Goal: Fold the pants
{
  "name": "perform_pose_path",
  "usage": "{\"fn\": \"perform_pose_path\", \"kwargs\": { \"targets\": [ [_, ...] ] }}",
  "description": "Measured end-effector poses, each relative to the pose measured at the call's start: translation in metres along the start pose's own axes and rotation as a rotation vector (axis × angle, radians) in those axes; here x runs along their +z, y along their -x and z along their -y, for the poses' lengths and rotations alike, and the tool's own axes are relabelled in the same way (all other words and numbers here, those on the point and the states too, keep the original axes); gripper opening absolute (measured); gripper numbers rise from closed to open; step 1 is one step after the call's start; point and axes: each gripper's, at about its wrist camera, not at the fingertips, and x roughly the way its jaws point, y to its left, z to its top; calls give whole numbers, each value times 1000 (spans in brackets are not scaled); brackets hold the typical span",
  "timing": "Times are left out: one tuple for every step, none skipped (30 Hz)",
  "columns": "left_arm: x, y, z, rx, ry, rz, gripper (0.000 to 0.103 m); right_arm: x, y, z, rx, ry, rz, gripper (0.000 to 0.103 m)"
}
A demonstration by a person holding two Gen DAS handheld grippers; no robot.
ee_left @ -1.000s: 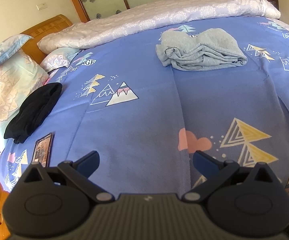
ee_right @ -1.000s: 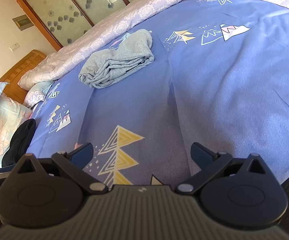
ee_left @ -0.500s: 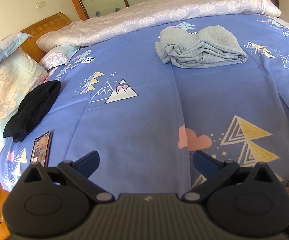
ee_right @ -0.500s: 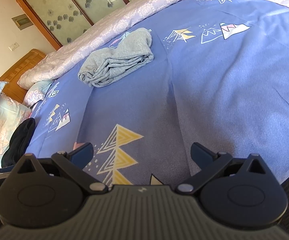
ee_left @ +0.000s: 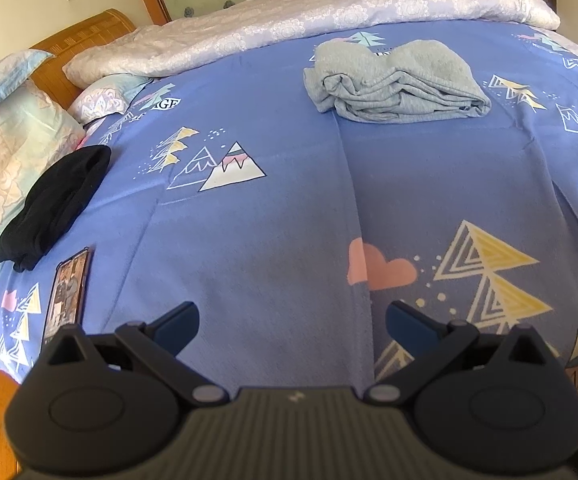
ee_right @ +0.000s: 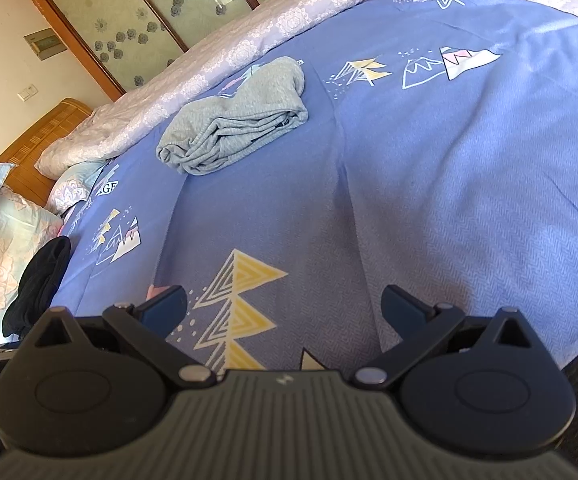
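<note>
Pants (ee_left: 397, 88): grey, soft knit, bundled in loose folds far up the blue bedspread (ee_left: 269, 232), well apart from both grippers. Likely light and limp, prone to sag and slide open when lifted; best taken at the thick folded edge facing the cameras, both sides at once. Left gripper (ee_left: 291, 320) and right gripper (ee_right: 283, 306) low over the near edge, jaws spread wide, holding nothing. Black garment (ee_left: 53, 208) off by the pillows.

A bed with a blue mountain-print cover (ee_left: 289, 208) holds folded grey knit pants (ee_left: 393, 84), a black folded garment (ee_left: 53, 208), a phone (ee_left: 68, 288) and a white floral quilt (ee_left: 309, 16).
</note>
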Motion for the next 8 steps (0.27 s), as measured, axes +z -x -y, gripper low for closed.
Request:
{"fn": "perform_pose_path", "kwargs": {
  "targets": [
    [0,0,0,-3,0,0,103,0,0,0,0,1,1,103],
    [0,0,0,-7,0,0,103,0,0,0,0,1,2,103],
    [0,0,0,-9,0,4,103,1,1,0,0,1,2,103],
    [0,1,0,-9,0,9,103,1,1,0,0,1,2,103],
    [0,1,0,-11,0,15,103,1,1,0,0,1,2,103],
    [0,2,0,-15,2,16,103,1,1,0,0,1,2,103],
    [1,2,-1,-20,4,16,103,1,1,0,0,1,2,103],
    [1,2,-1,-25,6,15,103,1,1,0,1,2,1,103]
  ]
}}
